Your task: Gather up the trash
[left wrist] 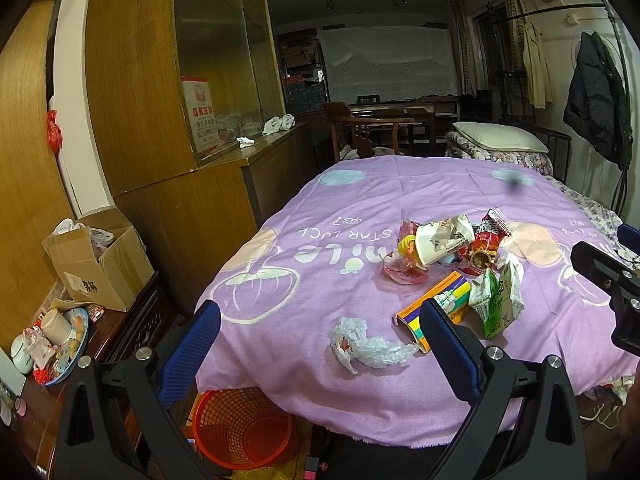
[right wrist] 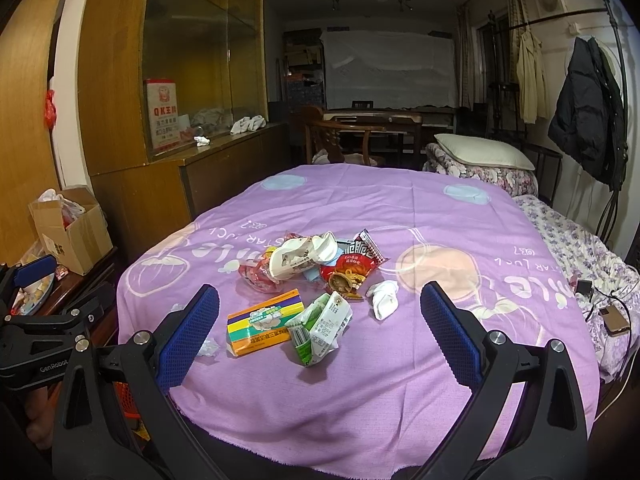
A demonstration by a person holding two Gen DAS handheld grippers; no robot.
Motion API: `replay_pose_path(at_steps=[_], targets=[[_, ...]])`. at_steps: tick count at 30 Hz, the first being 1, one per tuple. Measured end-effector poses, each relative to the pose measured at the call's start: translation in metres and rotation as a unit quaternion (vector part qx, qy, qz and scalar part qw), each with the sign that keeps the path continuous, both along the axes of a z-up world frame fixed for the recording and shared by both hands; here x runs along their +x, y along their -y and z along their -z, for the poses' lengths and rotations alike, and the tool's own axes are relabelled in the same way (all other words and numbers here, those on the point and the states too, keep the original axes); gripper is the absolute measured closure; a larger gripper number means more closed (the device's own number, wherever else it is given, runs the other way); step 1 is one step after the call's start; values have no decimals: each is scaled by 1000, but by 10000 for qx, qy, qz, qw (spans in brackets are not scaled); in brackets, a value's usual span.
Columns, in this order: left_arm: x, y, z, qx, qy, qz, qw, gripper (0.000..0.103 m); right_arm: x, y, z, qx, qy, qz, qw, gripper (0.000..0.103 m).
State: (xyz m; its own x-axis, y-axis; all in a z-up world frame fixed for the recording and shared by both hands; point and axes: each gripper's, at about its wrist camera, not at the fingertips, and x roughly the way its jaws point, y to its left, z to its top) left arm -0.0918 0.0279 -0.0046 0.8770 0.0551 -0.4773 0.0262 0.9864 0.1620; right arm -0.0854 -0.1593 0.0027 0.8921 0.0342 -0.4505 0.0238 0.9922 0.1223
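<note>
Both grippers sit wide open and empty at the near edge of the tabletop, left gripper point(left wrist: 320, 340) and right gripper point(right wrist: 320, 328). Orange waste basket point(left wrist: 244, 428) is on the floor just under that edge, left side.

Closest trash is the crumpled white plastic bag point(left wrist: 368, 344), then the yellow-and-purple box point(right wrist: 264, 322) touching the crushed green carton point(right wrist: 320, 328), a balled white tissue point(right wrist: 384, 298) near them, and further back the pile with the squashed paper cup point(right wrist: 304, 258) and red snack wrapper point(right wrist: 358, 264).

Risks, I'd say: the purple cloth point(right wrist: 360, 208) is loose, so a low pinch could snag it and drag everything. The thin bag may slip out mid-carry, and the basket's half hidden under the overhang, so a drop could miss.
</note>
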Motion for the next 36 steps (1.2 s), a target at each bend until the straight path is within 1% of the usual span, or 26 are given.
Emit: replay_pose_path(at_steps=[28, 34, 36], targets=[[-1, -4, 1, -25, -37, -1, 10000, 6, 0, 1, 1, 12, -14, -14, 10000, 7], [-1, -10, 7, -31, -100, -10, 9999, 6, 4, 1, 8, 25, -109, -28, 9999, 7], [6, -10, 10, -30, -152, -19, 9999, 6, 8, 0, 13, 28, -173, -34, 9998, 7]])
